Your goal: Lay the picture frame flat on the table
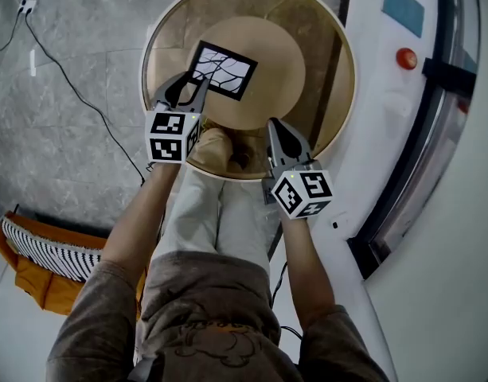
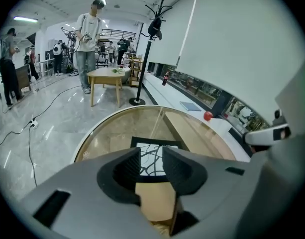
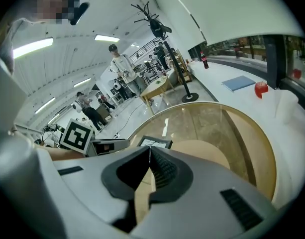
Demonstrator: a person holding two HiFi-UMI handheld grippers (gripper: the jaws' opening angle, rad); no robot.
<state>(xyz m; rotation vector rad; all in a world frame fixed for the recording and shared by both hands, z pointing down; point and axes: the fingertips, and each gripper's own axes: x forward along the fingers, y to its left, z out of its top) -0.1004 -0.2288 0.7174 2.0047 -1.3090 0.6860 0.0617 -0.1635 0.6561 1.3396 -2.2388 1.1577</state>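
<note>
On the round desk [image 1: 333, 46] the picture frame [image 1: 222, 69] lies flat, apparently released: left gripper [image 1: 192, 82] fingers half-spread and empty, right gripper [image 1: 274, 126] fingers pressed together.

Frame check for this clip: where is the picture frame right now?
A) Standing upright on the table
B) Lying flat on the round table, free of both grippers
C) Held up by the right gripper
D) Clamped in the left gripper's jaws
B: the picture frame lies flat on the round table, the left gripper has its jaws apart with nothing between them, and the right gripper is shut and empty.
</note>
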